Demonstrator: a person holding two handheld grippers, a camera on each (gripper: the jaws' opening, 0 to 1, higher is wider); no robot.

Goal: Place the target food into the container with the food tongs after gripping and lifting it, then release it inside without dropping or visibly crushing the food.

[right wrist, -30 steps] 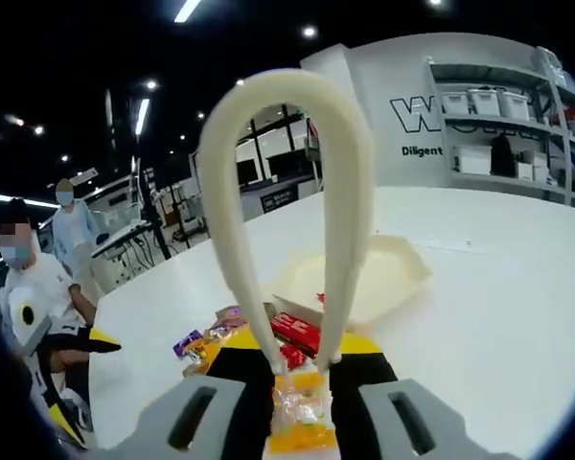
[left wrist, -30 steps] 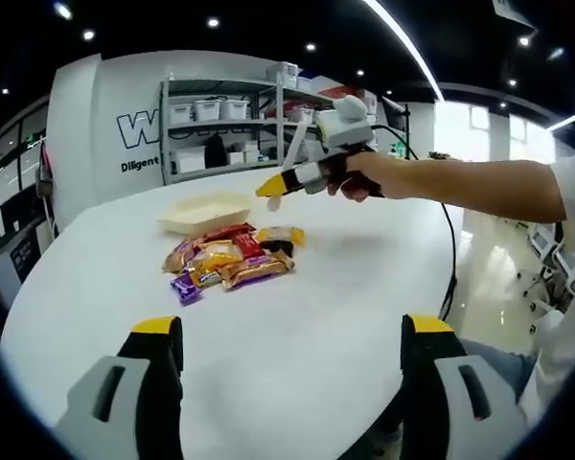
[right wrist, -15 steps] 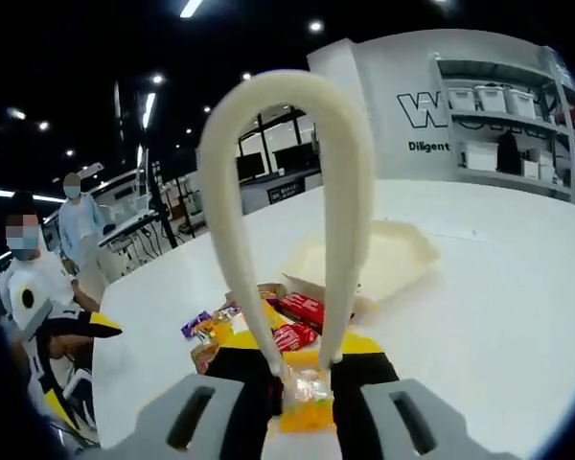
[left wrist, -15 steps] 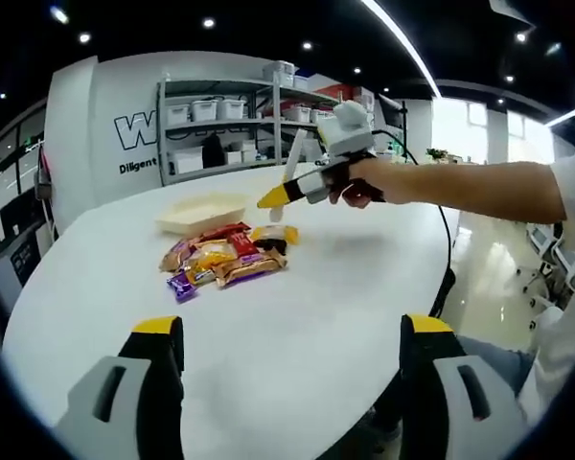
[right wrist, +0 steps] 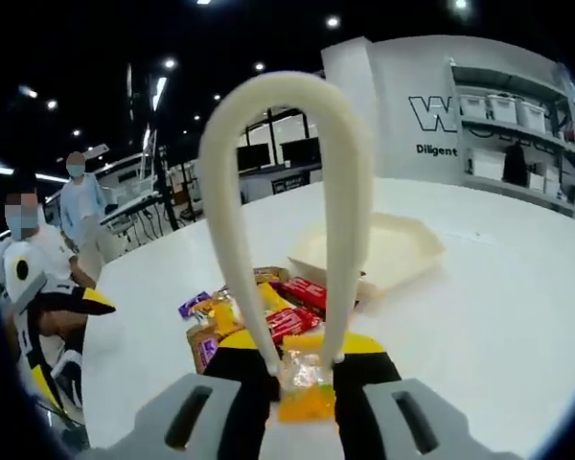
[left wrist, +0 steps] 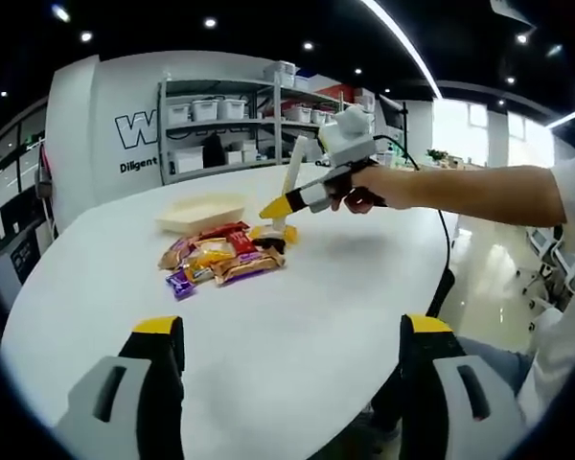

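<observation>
Lowered toward the snacks (left wrist: 220,261) mid-frame, the right gripper (left wrist: 286,202) holds tongs (right wrist: 286,206), tips gripping a yellow packet (right wrist: 304,393), long axis vertical.

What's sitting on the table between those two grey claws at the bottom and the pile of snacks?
Nothing: in the left gripper view, bare white table stretches from the left gripper to the snack pile.

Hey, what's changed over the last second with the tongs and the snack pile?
The right gripper, shut on the food tongs, has come down and closer to the snack pile; in the left gripper view its yellow tip now sits just above the pile's edge. Nothing taken hold of or let go. The pile, the container and the open left gripper stayed put.
</observation>
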